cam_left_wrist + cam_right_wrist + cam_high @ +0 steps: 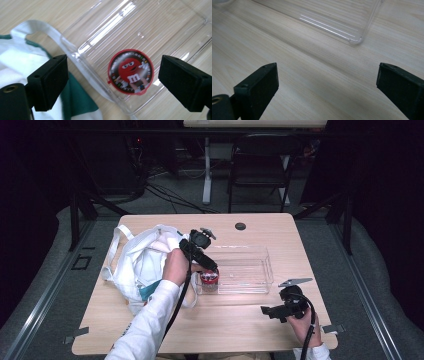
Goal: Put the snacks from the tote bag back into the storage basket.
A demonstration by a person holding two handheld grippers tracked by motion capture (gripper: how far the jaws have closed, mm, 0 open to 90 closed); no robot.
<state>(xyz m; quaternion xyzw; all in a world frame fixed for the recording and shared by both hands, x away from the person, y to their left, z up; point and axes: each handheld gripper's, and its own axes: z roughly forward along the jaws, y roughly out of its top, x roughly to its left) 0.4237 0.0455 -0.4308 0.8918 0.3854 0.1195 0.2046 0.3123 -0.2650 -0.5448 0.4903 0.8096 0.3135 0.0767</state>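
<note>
A: What is going on in the high view?

B: The left gripper (212,270) hangs over the near left end of the clear box (250,251). A red candy tub (209,279) sits in that end, right under the fingers. I think the job is moving things out of the white bag (142,260) into the box. The tub looks put down already.

A: Is the tub held?

B: No. In the left gripper view the fingers (51,80) stand wide apart with air between them. The candy tub (130,71) is down below, between the two fingers but not touching either. It sits on the floor of the clear box (155,22), close to the corner.

A: What does that view show that the high one does not?

B: The red lid with the candy face on it. Also the green patch on the white bag (15,67), just behind the left finger.

A: And the right gripper?

B: In the high view the right gripper (272,311) rests low over the table (240,330), well apart from the tub. In the right gripper view its fingers (257,87) are wide too, holding nothing. Past them is a corner of the clear box (354,37) and bare table (294,75).

A: What comes next, do you think?

B: Likely the left gripper lifts away from the box and goes back to the bag. It should go straight up so it does not knock the tub or the box wall.
</note>
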